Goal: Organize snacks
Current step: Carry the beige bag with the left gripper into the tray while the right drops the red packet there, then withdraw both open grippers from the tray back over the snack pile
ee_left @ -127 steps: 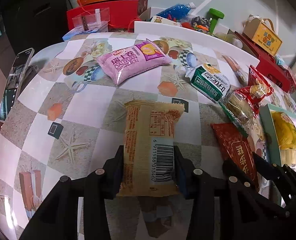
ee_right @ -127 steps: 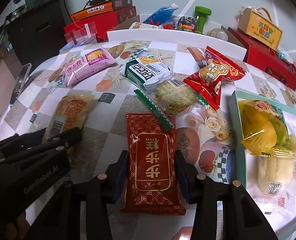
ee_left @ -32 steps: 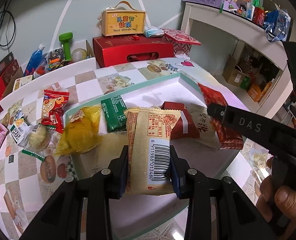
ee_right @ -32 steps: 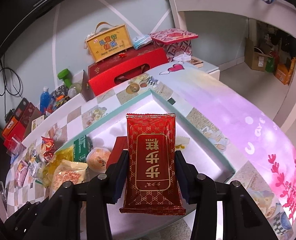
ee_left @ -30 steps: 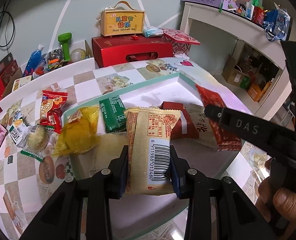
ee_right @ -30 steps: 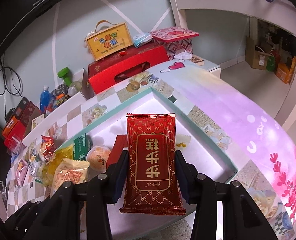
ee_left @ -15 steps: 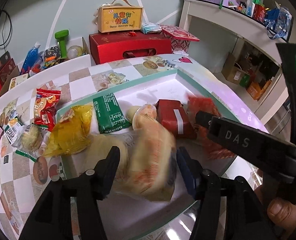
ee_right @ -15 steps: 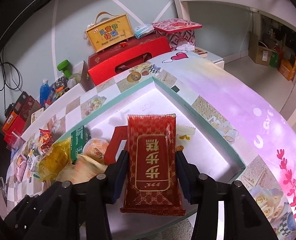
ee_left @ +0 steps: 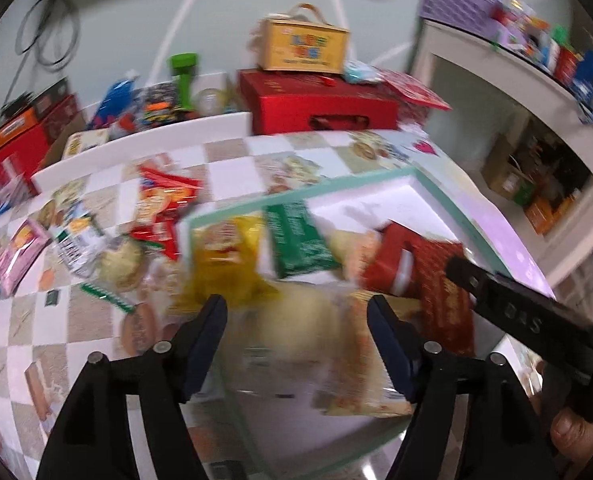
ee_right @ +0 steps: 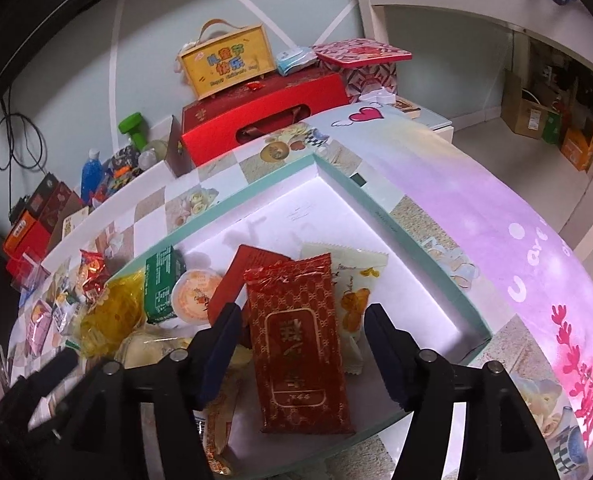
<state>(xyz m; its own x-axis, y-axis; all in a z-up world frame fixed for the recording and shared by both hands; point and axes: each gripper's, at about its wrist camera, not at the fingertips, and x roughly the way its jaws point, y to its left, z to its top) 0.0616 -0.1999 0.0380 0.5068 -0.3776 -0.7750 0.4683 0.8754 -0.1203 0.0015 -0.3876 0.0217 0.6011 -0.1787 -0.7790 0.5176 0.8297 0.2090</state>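
Note:
A shallow box with a teal rim [ee_right: 392,228] [ee_left: 448,204] holds several snacks. My right gripper [ee_right: 302,326] is open above it. The dark red packet [ee_right: 300,354] lies free in the box between the fingers. My left gripper [ee_left: 296,320] is open over the box's near left part. The tan barcode packet [ee_left: 364,364] lies blurred in the box below it. A yellow bag [ee_left: 226,264], a green packet [ee_left: 296,236] and a red box [ee_right: 242,280] also lie inside. The left wrist view is motion-blurred.
Loose snacks lie on the checked tablecloth left of the box: a red packet [ee_left: 164,200], a round biscuit pack [ee_left: 120,260], a pink bag [ee_left: 18,252]. A red gift box [ee_right: 264,120] and a yellow case [ee_right: 226,62] stand behind. The table's edge drops off at the right.
Both grippers have opened. The tan packet and the dark red packet have dropped from the fingers into the box. The left wrist view has swung a little to the left.

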